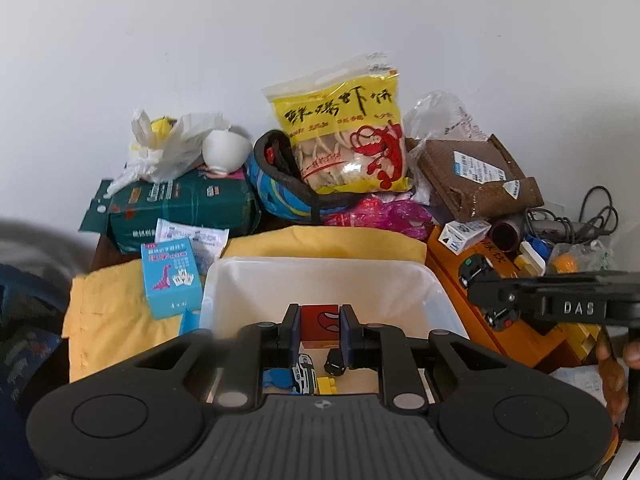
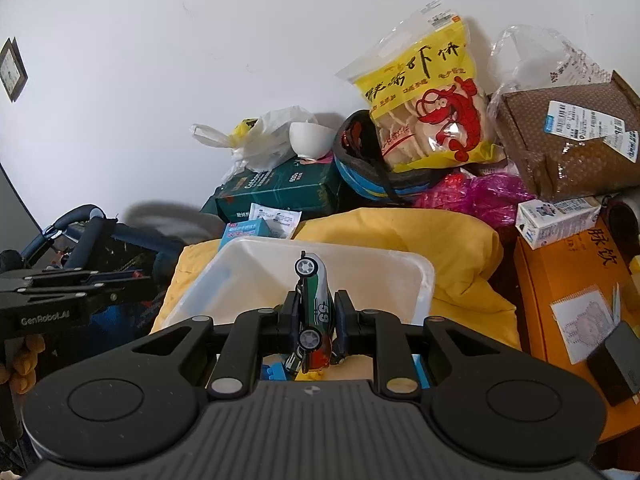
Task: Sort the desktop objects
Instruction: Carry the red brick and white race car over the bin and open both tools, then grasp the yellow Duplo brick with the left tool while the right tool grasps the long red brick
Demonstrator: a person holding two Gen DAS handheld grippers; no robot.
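Observation:
My left gripper [image 1: 319, 326] is shut on a red block [image 1: 319, 326] with a face print, held over the white bin [image 1: 436, 292]. Below it in the left wrist view lie a white toy car [image 1: 304, 372], a black toy car [image 1: 334, 362], a blue piece [image 1: 278, 378] and a yellow brick [image 1: 327, 386]. My right gripper [image 2: 316, 312] is shut on a green toy car [image 2: 316, 304] numbered 59, standing nose up over the same white bin [image 2: 424, 280]. The right gripper [image 1: 568, 306] also shows at the right edge of the left wrist view, and the left one [image 2: 60, 296] at the left edge of the right wrist view.
The bin rests on a yellow cloth [image 1: 104, 312]. Behind it are a yellow shrimp-chip bag [image 1: 344, 136], a green pack [image 1: 180, 204], a blue card box [image 1: 170, 280], a brown parcel [image 1: 476, 176] and an orange box [image 2: 560, 280]. A stroller [image 2: 92, 232] stands at left.

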